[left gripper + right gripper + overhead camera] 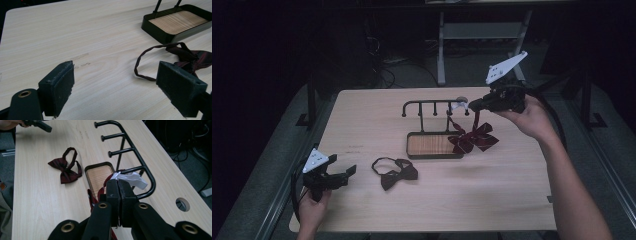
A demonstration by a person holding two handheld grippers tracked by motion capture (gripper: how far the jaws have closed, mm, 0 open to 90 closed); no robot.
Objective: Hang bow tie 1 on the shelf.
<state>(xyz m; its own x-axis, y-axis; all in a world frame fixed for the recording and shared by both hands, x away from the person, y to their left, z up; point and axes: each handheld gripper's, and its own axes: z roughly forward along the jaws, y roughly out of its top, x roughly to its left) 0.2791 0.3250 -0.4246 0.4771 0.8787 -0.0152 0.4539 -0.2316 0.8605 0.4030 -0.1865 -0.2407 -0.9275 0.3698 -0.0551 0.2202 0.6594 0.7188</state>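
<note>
High view: right gripper (473, 104), jaws clamped on the strap of 1 red bow tie (474, 138), holds it at the peg rack (434, 104); risk, strap slips off the peg. Left gripper view: left gripper (115, 87), jaws wide, empty above worktop (75, 32); 2nd bow tie (185, 56) just beyond. Right gripper view: white tag (132, 179) may snag the rack.

The right claw (120, 192) was pressed shut, its own jaws hiding whatever strap they pinched. The red bow tie (474, 138) under it was mostly blocked in the right gripper view. In the left gripper view, a jaw covered part of the dark bow tie (186, 53), and the picture's edge cut off the tray (160, 35).
</note>
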